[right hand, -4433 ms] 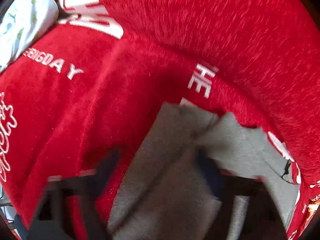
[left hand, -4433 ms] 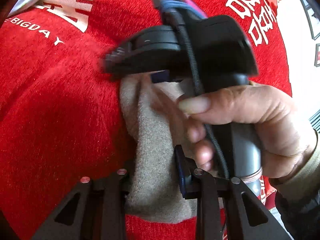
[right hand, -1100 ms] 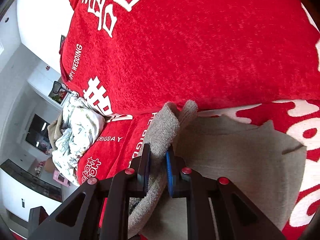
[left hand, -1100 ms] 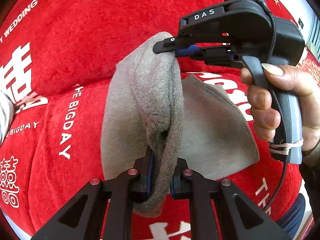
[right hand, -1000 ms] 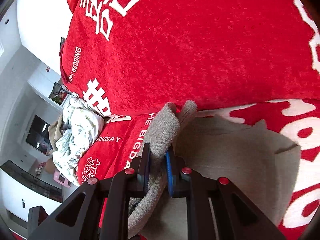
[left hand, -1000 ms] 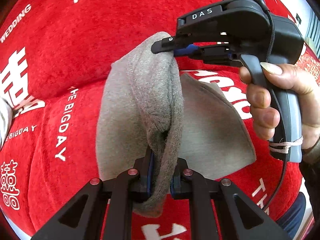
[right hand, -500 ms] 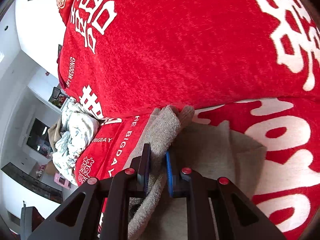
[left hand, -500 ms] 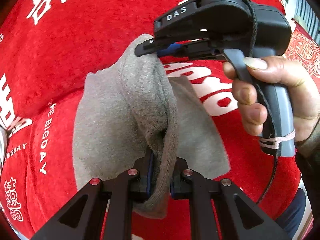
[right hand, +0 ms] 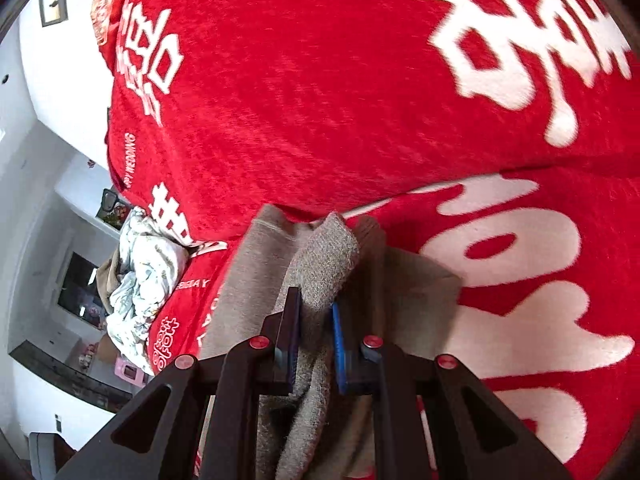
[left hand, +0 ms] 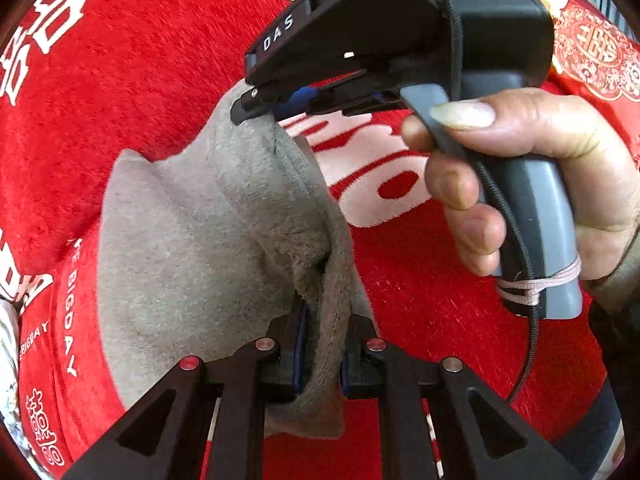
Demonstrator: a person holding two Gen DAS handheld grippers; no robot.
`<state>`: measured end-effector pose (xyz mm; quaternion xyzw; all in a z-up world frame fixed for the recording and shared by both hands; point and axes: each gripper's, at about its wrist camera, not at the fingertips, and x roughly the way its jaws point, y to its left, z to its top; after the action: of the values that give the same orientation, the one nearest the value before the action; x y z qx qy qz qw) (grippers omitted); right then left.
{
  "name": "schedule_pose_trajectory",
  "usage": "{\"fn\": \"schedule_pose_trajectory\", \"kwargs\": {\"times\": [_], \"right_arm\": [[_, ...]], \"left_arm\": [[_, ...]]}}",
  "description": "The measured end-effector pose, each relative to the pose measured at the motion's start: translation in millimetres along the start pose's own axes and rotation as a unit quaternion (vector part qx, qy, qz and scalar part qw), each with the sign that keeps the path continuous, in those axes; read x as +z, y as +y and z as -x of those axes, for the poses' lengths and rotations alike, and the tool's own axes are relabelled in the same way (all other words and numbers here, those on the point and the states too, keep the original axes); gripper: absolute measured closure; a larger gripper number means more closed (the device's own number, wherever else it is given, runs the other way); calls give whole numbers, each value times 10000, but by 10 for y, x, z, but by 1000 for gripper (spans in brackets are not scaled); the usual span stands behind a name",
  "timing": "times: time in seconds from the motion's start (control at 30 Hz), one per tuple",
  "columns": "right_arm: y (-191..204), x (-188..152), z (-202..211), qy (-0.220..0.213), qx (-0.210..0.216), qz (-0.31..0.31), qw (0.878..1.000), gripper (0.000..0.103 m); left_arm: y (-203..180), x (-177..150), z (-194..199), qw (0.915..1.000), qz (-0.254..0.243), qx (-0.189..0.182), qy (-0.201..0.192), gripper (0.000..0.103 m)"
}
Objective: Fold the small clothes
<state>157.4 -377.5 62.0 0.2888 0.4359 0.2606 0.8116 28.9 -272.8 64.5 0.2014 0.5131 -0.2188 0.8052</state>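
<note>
A small grey-beige fleece garment (left hand: 192,248) lies partly draped over the red plush blanket (left hand: 140,80) with white lettering. My left gripper (left hand: 322,344) is shut on a bunched edge of it at the bottom of the left wrist view. The right gripper (left hand: 256,106), held by a hand (left hand: 552,184), pinches the far end of the same raised edge. In the right wrist view the right gripper (right hand: 314,320) is shut on a thick fold of the garment (right hand: 328,264); the rest spreads below over the blanket (right hand: 320,80).
A crumpled pale patterned cloth (right hand: 140,276) lies on the blanket at the left of the right wrist view. Beyond it are white walls and dark furniture (right hand: 76,288). A red embroidered cushion (left hand: 596,52) sits at the top right of the left wrist view.
Both grippers have carried the held edge sideways across the blanket and a little lower. The garment's lower layer, spread wide to the right a second ago, is now mostly covered by the upper layer.
</note>
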Motion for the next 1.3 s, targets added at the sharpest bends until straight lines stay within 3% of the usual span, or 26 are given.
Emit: {"fn": "schedule_pose_trajectory", "kwargs": {"times": [0.3, 0.37, 0.4, 0.43, 0.47, 0.53, 0.57, 0.63, 0.73, 0.83, 0.9, 0.93, 0.97, 1.07, 1.17, 1.3], "right_arm": [[-402, -71, -102, 55, -289, -332, 9990, 88], [-421, -76, -81, 71, -446, -395, 9982, 87], [-418, -75, -66, 87, -480, -436, 9979, 80], [-408, -77, -34, 107, -619, -457, 9970, 66], [-371, -80, 9, 140, -789, -420, 9959, 59], [-275, -109, 140, 15, -899, -279, 9956, 38], [-183, -136, 237, -125, -934, -141, 9954, 33], [-2, -203, 397, -378, -928, 129, 9949, 31], [319, -337, 490, -448, -509, 532, 9963, 31], [551, -476, 349, -217, 307, 571, 9977, 31], [596, -536, 181, 8, 467, 499, 9977, 29], [588, -565, 88, 116, 247, 527, 9982, 28], [521, -599, -23, 222, -369, 579, 9974, 29], [346, -642, -21, 109, -1062, 495, 9931, 30], [194, -659, 213, -113, -1305, 6, 9914, 21], [61, -656, 367, -154, -1060, -278, 9939, 21]], "left_arm": [[-4, 32, -144, 9997, -75, 187, 137, 85], [41, 39, -101, 9998, -43, 103, 177, 69], [77, 41, -71, 9998, 11, -28, 199, 60], [105, 32, -51, 9996, 102, -160, 229, 39], [174, 5, 15, 9990, 255, -293, 204, 32], [303, -73, 148, 9978, 421, -505, 107, 32], [366, -115, 213, 9969, 465, -626, 87, 32], [576, -227, 359, 9932, 651, -968, -30, 32], [1015, -391, 559, 9842, 1176, -1298, -262, 32], [1381, -445, 654, 9791, 1601, -1155, -491, 32], [1675, -451, 622, 9767, 1939, -748, -530, 32], [1769, -448, 592, 9758, 2041, -590, -520, 32], [1879, -453, 539, 9744, 2162, -430, -446, 32], [2047, -460, 396, 9728, 2256, -460, -273, 32], [2175, -402, 292, 9728, 2223, -605, -244, 32], [2294, -200, 94, 9639, 2310, -1319, -149, 32]]}}
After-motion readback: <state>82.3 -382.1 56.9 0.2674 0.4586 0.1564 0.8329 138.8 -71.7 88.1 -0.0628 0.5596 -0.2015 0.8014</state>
